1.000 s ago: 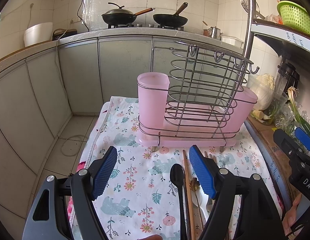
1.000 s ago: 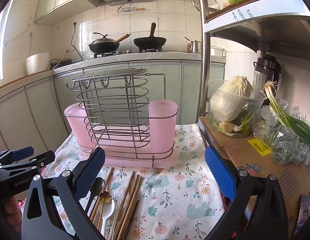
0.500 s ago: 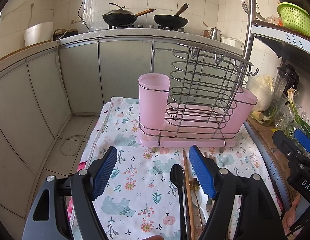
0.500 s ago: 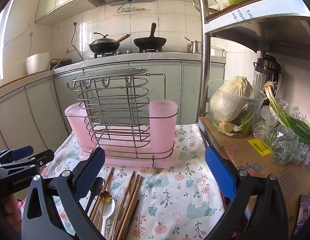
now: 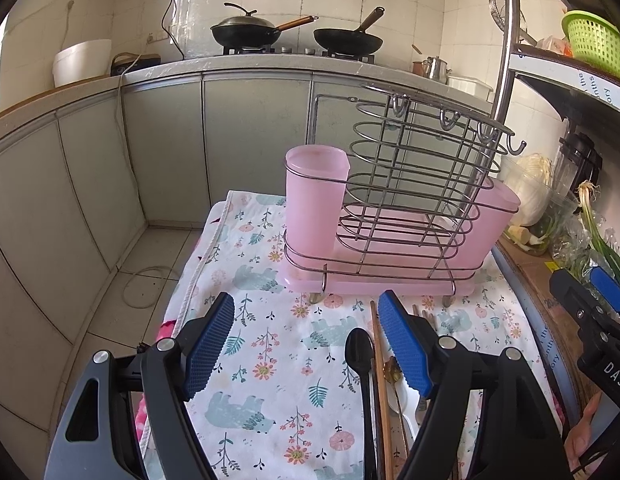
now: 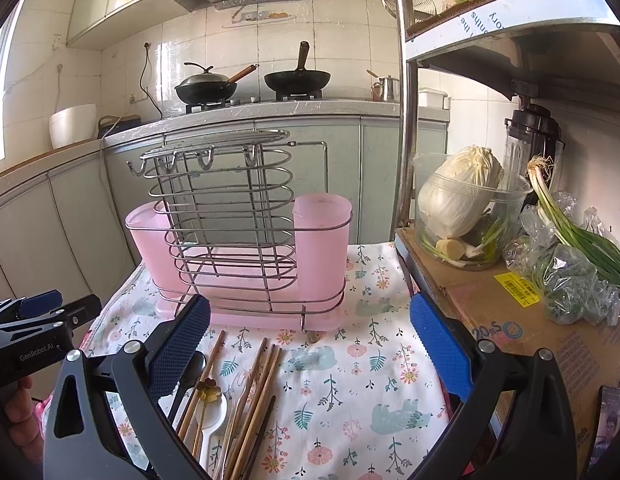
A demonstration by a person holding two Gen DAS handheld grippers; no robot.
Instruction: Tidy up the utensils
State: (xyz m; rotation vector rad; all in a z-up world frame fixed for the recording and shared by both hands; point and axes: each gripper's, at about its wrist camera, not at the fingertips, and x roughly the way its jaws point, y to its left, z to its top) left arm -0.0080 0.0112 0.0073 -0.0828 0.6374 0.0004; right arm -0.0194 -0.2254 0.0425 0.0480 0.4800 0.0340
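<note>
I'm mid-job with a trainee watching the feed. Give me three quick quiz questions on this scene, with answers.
1. True or false: the left gripper is shut on the black spoon.
2. Where do the chopsticks lie: A inside a pink cup, B flat on the floral cloth, C on the stove?
3. Fill in: the right gripper holds ____.

Key: 1 false, both grippers are open and empty. 2 B, in front of the wire rack. 3 nothing.
</note>
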